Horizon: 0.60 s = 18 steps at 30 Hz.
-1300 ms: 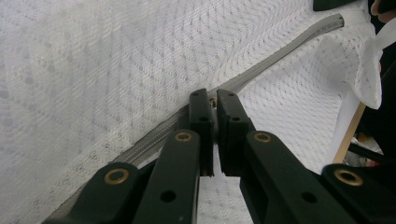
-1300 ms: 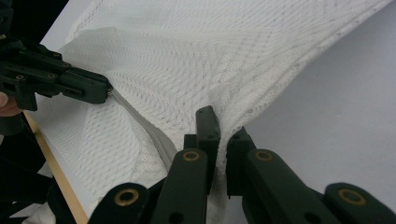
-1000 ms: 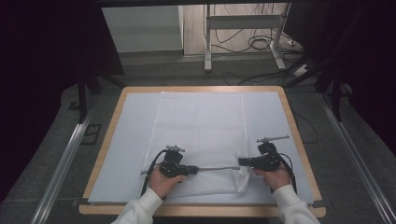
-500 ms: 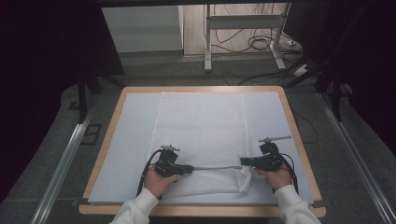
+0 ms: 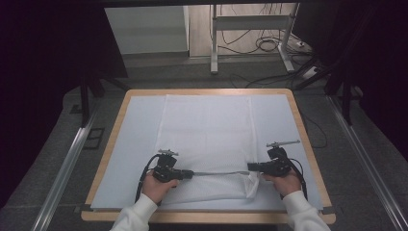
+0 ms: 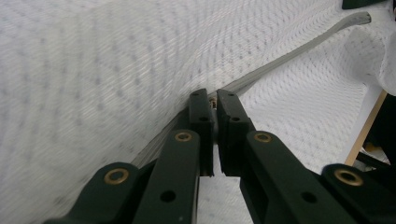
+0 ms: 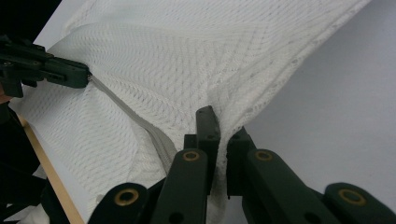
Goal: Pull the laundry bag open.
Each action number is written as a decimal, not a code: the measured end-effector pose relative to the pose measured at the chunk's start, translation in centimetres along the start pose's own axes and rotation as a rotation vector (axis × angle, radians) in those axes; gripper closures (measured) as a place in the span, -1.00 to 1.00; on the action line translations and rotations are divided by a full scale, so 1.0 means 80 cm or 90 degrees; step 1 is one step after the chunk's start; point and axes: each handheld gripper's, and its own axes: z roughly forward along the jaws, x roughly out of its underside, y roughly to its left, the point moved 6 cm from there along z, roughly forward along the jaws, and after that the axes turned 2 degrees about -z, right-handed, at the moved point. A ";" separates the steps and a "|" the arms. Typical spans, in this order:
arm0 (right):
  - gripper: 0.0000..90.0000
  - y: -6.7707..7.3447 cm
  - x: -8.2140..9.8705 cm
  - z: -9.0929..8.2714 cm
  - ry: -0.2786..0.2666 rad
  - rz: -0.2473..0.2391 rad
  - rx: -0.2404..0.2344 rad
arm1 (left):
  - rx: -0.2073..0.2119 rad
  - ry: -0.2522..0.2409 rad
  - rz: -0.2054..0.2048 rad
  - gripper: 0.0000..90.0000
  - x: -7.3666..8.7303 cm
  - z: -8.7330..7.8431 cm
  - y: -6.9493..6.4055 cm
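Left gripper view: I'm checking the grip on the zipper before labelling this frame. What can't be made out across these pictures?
- Left gripper view: the zipper pull, if any, is hidden between the shut jaws.
- Same view: the near mesh cloth is blurred.
- Right gripper view: the pinched cloth edge is hidden by the jaws.
- High view: both hands cover the gripper bodies.

I'm seeing the mesh cloth [image 5: 207, 130] lying on the sheet [image 5: 137, 130] covering the bench [image 5: 308, 144], centred between its sides. I'm holding the left gripper [image 5: 191, 173] at the zipper's [image 5: 219, 173] left end and the right gripper [image 5: 250, 167] at its right end, along the cloth's near edge.
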 end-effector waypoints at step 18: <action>0.95 0.000 0.001 0.000 0.001 0.002 -0.001 | -0.012 -0.015 -0.012 0.92 0.005 -0.013 0.012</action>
